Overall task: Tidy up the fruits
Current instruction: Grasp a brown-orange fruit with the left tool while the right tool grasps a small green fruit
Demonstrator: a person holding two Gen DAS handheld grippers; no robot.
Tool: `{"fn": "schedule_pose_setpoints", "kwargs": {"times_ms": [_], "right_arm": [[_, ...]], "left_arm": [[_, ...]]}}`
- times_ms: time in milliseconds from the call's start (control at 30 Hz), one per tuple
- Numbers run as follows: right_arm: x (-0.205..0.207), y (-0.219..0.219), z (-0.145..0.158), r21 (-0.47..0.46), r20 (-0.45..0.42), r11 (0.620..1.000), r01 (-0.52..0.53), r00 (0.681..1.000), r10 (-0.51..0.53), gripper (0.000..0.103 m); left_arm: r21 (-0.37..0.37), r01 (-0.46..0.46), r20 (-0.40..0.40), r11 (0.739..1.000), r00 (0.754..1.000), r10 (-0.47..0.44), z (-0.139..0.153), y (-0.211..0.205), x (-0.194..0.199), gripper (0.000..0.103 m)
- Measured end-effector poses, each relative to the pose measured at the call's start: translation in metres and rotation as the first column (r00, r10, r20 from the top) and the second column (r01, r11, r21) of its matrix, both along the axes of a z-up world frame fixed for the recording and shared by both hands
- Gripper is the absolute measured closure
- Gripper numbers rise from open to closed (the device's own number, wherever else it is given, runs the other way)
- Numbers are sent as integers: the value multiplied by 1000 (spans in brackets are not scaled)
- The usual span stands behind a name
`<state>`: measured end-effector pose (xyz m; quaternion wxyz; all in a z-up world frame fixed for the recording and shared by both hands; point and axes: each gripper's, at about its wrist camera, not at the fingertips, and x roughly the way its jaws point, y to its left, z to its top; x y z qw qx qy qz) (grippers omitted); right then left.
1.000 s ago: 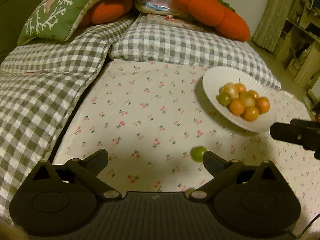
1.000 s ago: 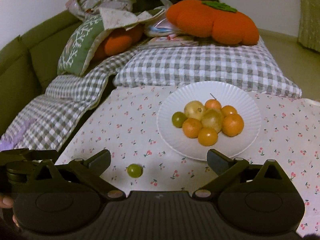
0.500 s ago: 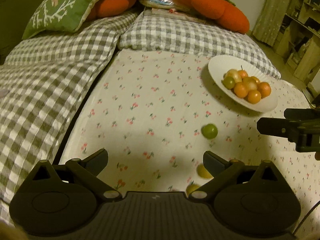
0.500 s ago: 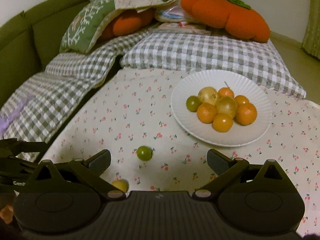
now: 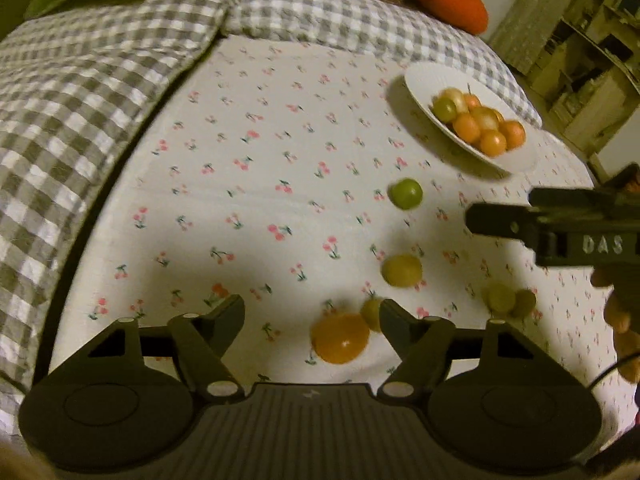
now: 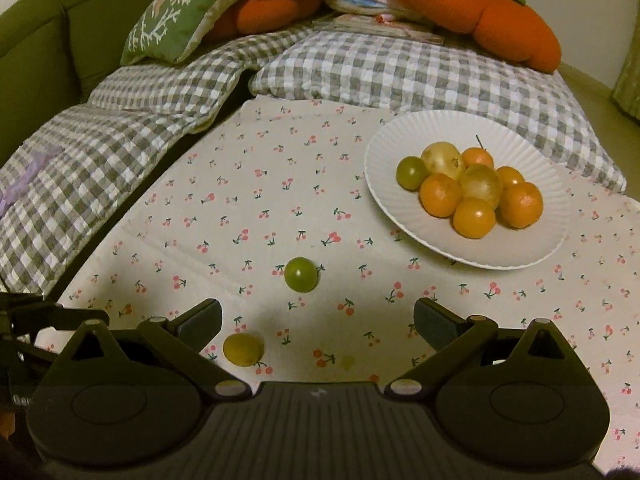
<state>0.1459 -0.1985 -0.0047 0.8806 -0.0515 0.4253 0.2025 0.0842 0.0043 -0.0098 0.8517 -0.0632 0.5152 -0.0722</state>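
Note:
A white plate [image 6: 380,148] on the cherry-print cloth holds a pile of orange, yellow and green fruits [image 6: 472,188]; the left wrist view shows this plate [image 5: 416,80] at the far right. Several loose fruits lie on the cloth: a green one [image 5: 406,194], a yellow one [image 5: 401,270], two pale ones [image 5: 510,300] and an orange one [image 5: 340,338]. My left gripper [image 5: 312,316] is closing, with the orange fruit between its fingers, untouched, near the right one. My right gripper [image 6: 316,316] stands open and empty, the green fruit [image 6: 301,274] just ahead and the yellow fruit [image 6: 243,349] by its left finger.
Grey checked cushions [image 6: 400,68] border the cloth at the back and left. A green pillow [image 6: 180,12] and orange plush cushions [image 6: 500,20] lie beyond them. Wooden shelves [image 5: 592,60] stand at the far right. A hand [image 5: 618,312] holds the right gripper.
Both cameras have dipped and pulled back toward the near edge, so more loose fruits show. The left fingers have drawn closer together, now around the orange fruit.

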Motion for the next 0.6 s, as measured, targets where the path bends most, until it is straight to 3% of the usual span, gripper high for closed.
{"fn": "schedule_pose_setpoints", "kwargs": {"times_ms": [267, 433, 600], "right_arm": [[7, 4, -12, 12, 10, 1000, 10, 1000, -10, 3], [14, 14, -28, -19, 11, 1000, 3, 1000, -2, 10], [23, 21, -41, -24, 10, 1000, 5, 1000, -5, 26]], "left_arm": [[1, 67, -39, 998, 997, -67, -16, -10, 1, 58], [-7, 96, -64, 995, 993, -97, -26, -15, 4, 82], [-1, 108, -50, 994, 993, -107, -27, -19, 6, 84]]}}
